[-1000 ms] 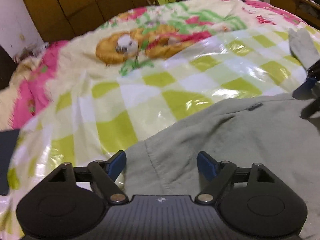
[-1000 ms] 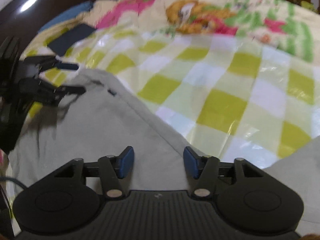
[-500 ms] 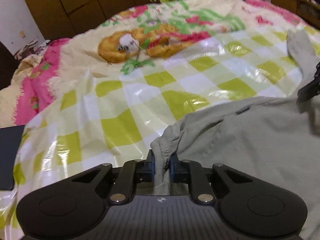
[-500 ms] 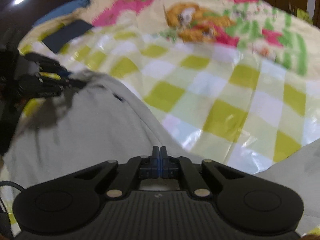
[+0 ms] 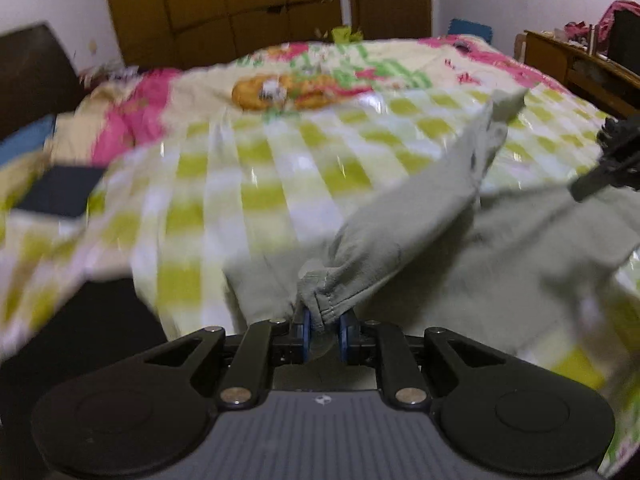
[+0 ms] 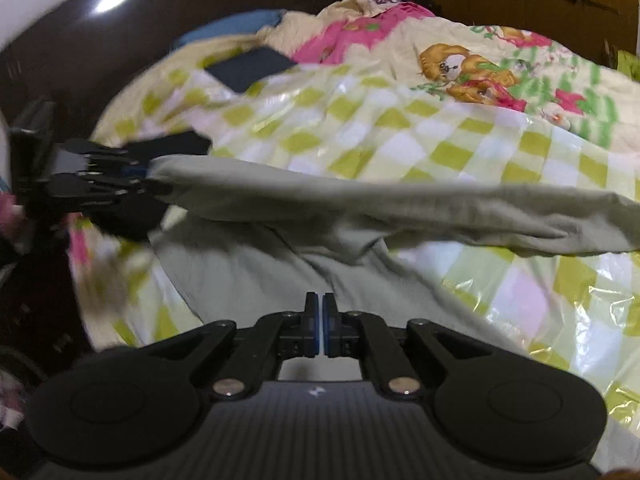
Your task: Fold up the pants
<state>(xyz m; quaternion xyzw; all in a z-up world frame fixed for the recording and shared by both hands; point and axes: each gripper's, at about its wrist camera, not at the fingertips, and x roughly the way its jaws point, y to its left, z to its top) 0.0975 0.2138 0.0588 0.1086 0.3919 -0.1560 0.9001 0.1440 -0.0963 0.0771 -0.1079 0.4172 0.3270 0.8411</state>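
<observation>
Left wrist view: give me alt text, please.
The left hand-held gripper is shut on a bunched edge of grey pants, lifting it off a green-checked bedspread. At the right edge, the right hand-held gripper meets the same pants.

Dim indoor light, motion blur, fisheye edges, glare on bedcover [image 6: 460, 148]

A checked bedspread [image 5: 256, 200] lies before brown wardrobe doors [image 5: 224, 4].

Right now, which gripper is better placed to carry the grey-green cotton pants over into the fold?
Left gripper: it clamps the pants' bunched edge, lifted. Right gripper's jaws are opening, only thin cloth between them.
</observation>
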